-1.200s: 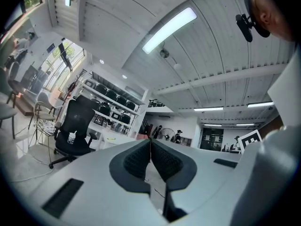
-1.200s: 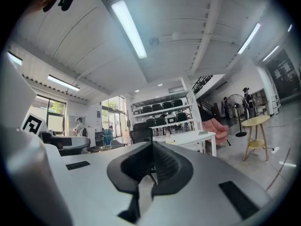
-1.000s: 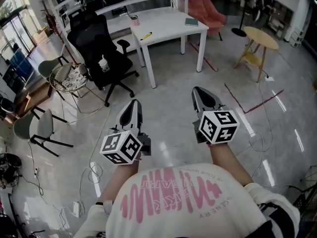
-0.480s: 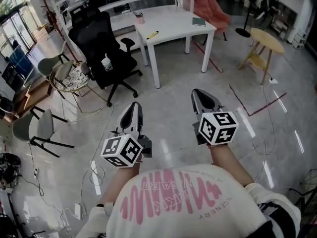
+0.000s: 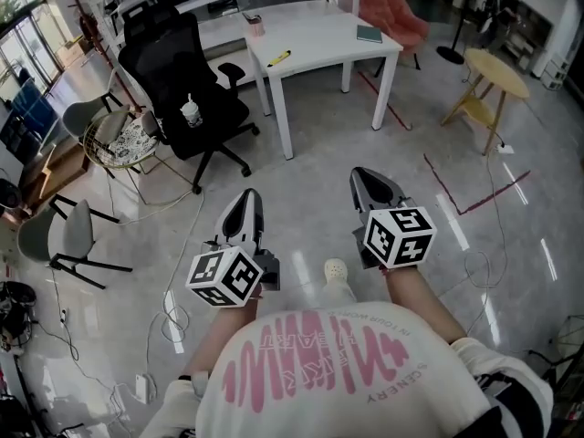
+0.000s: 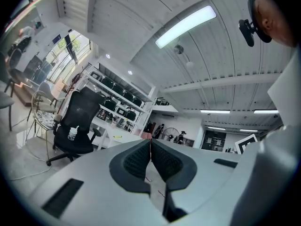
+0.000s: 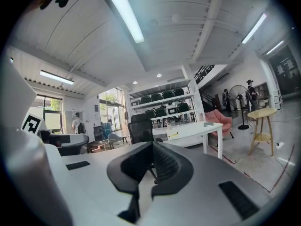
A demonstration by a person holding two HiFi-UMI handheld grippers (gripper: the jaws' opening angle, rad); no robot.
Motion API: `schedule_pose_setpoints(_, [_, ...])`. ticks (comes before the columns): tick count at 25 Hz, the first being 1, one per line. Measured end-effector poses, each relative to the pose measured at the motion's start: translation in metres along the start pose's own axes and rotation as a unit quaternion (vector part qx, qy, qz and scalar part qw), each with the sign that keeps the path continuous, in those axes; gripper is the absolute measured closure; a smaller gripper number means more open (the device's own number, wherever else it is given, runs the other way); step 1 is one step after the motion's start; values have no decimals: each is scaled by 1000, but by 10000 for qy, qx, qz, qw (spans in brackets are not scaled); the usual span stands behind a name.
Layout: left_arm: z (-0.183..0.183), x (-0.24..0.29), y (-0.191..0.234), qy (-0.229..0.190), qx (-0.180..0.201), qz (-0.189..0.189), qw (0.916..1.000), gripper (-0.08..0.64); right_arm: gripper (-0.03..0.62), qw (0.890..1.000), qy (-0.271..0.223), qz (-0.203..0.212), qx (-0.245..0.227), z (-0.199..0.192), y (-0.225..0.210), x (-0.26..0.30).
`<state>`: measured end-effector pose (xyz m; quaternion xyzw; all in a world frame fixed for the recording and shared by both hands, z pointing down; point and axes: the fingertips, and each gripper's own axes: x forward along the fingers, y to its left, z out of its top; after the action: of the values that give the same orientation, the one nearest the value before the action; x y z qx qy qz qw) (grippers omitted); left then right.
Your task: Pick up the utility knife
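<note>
The yellow utility knife (image 5: pixel 280 58) lies on the left part of a white table (image 5: pixel 319 39) far ahead of me. It also shows as a small yellow streak (image 7: pixel 174 134) in the right gripper view and faintly (image 6: pixel 117 136) in the left gripper view. My left gripper (image 5: pixel 245 194) and right gripper (image 5: pixel 363 173) are held side by side over the floor, well short of the table. Both point level towards it. The left gripper's (image 6: pixel 150 141) jaws are shut with nothing between them, and so are the right gripper's (image 7: pixel 152 143).
A pink cup (image 5: pixel 258 28) and a green notebook (image 5: pixel 369 34) share the table. A black office chair (image 5: pixel 182 71) with a cup (image 5: pixel 190 114) on its seat stands left of it. At right are a round wooden table (image 5: pixel 495 71) and floor cables (image 5: pixel 474 263). My shoe (image 5: pixel 336 270) shows between the grippers.
I have walked towards the table, which sits a little nearer and lower in the head view. A shoe has come into view between the grippers. Both stay shut.
</note>
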<state>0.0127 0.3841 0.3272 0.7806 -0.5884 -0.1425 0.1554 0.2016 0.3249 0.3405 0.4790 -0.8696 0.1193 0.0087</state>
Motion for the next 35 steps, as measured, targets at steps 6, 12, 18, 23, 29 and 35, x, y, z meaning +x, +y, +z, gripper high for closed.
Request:
schedule_pose_setpoints(6, [7,73,7,-65,39,-14,10000,535,578,10000,24,48,2,16,-46,56])
schedule_pose_setpoints(12, [29,158,16,-207,7,30,9998,535,578,9997,-14,243,-62,53,-87,127])
schedule_pose_setpoints(18, [54,242,24,-417,4,74,9991,535,578,9986,-88,460,-228,94,-124,194])
schedule_pose_setpoints(23, [61,308,28,-526,28,31,9986,535,578,9977,-165,555,-361,119,-163,242])
schedule_pose_setpoints(29, [57,366,43,-650,33,116,9978,535,578,9971,-200,613,-401,130,-204,293])
schedule_pose_setpoints(35, [43,401,60,-545,-18,280,9981,535,578,9967,-96,706,-385,128,-226,330])
